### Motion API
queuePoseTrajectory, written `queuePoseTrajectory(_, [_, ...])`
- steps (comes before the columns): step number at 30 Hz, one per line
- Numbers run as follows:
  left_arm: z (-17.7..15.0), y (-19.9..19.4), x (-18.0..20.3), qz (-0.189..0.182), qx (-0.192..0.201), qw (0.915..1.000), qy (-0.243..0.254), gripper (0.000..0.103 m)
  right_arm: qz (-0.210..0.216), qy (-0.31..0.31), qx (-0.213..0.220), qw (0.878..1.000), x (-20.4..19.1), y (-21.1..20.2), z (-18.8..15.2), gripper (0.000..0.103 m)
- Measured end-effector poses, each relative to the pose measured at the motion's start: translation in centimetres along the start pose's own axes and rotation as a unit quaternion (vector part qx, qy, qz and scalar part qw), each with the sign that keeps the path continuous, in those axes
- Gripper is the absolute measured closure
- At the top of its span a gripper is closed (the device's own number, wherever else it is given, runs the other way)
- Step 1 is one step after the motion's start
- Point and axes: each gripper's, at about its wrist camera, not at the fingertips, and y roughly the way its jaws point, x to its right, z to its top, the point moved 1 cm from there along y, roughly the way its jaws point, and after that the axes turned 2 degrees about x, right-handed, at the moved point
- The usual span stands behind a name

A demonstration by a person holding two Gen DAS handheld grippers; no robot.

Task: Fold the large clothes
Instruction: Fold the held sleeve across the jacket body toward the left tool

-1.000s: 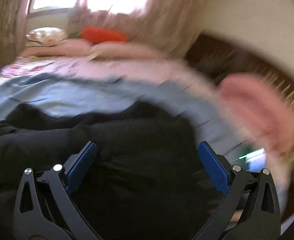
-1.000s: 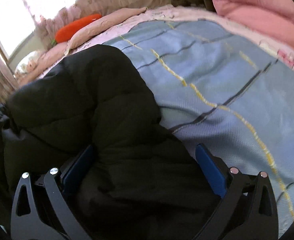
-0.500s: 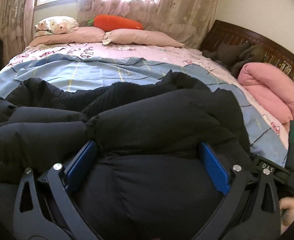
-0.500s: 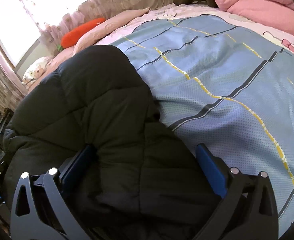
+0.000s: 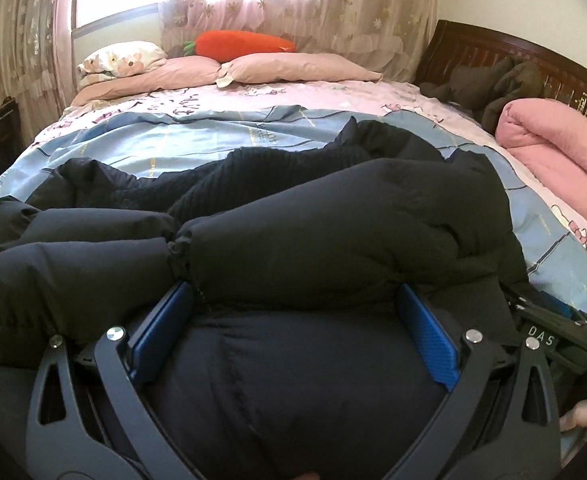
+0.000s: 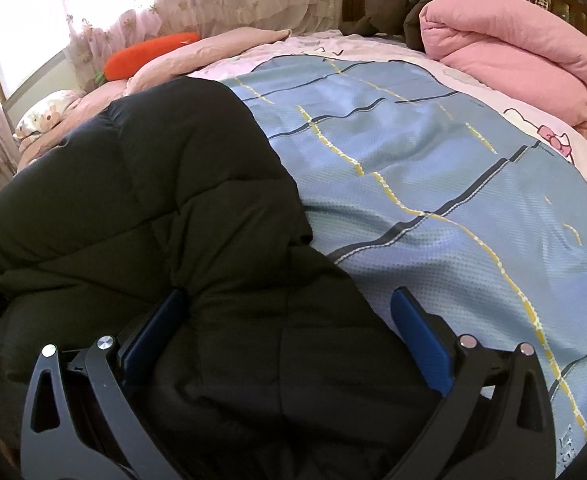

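Observation:
A large black puffer jacket (image 5: 313, 232) lies bunched on the blue checked bedspread (image 5: 173, 140), with a ribbed knit part at its far edge. My left gripper (image 5: 293, 304) is wide open, its blue pads on either side of a thick fold of the jacket. In the right wrist view the jacket (image 6: 141, 200) fills the left half over the bedspread (image 6: 433, 168). My right gripper (image 6: 289, 304) is also wide open with jacket fabric between its pads. The other gripper's body (image 5: 553, 328) shows at the left wrist view's right edge.
Pink pillows (image 5: 293, 68) and an orange carrot plush (image 5: 241, 42) lie at the far side under the curtained window. A folded pink quilt (image 6: 513, 52) and dark clothes (image 5: 489, 84) sit by the wooden headboard (image 5: 493, 52).
The left wrist view was blurred and swinging a second ago and has settled, looking across the jacket. The right gripper has barely moved. Both jaws stay wide open.

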Motion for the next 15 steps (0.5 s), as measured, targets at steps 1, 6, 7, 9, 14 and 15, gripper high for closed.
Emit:
queuePoseTrajectory(1, [0.0, 0.0, 0.0, 0.001, -0.001, 1.0000, 0.001, 0.002, -0.003, -0.001, 0.001, 1.000, 0.1, -0.1, 0.0, 0.001])
queuePoseTrajectory(6, [-0.8, -1.5, -0.2, -0.021, 0.009, 0.9997, 0.008, 0.002, -0.028, -0.003, 0.005, 1.000, 0.3, -1.2, -0.6, 0.001])
queuePoseTrajectory(7, [-1.2, -2.1, -0.1, -0.024, 0.012, 0.9995, 0.015, 0.002, -0.035, -0.003, 0.007, 0.999, 0.4, -1.5, -0.8, 0.001])
queuePoseTrajectory(9, [-2.0, -3.2, 0.2, -0.022, 0.014, 0.9989, 0.038, 0.002, -0.048, -0.003, 0.003, 0.999, 0.4, -2.2, -1.1, 0.001])
queuePoseTrajectory(14, [-2.8, -7.6, 1.7, 0.045, 0.016, 0.9916, 0.120, 0.002, -0.015, 0.026, 0.019, 0.999, 0.2, -7.0, -0.8, 0.001])
queuePoseTrajectory(15, [-3.2, -9.1, 2.0, 0.075, 0.029, 0.9864, 0.143, 0.002, -0.007, 0.027, 0.006, 1.000, -0.2, -7.3, -0.8, 0.001])
